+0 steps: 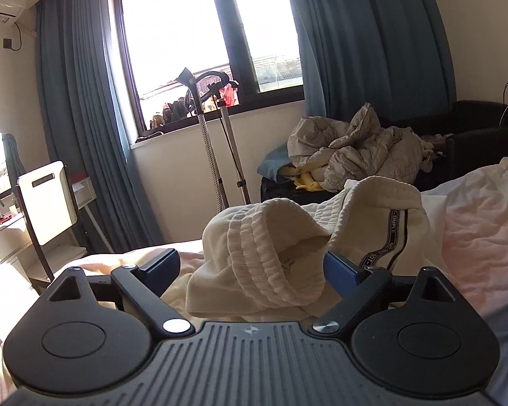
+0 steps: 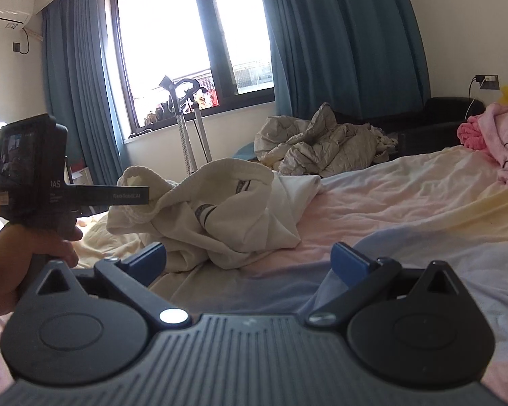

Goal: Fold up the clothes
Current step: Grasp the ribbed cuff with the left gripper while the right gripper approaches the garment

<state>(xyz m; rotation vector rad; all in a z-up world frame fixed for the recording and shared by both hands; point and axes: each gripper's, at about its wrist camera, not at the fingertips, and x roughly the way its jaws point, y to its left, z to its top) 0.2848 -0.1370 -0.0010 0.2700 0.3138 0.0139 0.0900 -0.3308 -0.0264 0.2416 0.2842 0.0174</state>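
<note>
A: What lies under both grippers?
B: A wide bed with a pale pink and cream crumpled sheet, running ahead of them.
A: And the clothes?
B: A cream ribbed-waistband garment with a dark lettered stripe is heaped on the sheet; its elastic waistband sits between the fingers of the left gripper, whose jaws stand wide around it, not pressing.
A: The right one?
B: The right gripper hangs spread wide above bare sheet, the garment just ahead and left. The left hand grips its handle further left.
</note>
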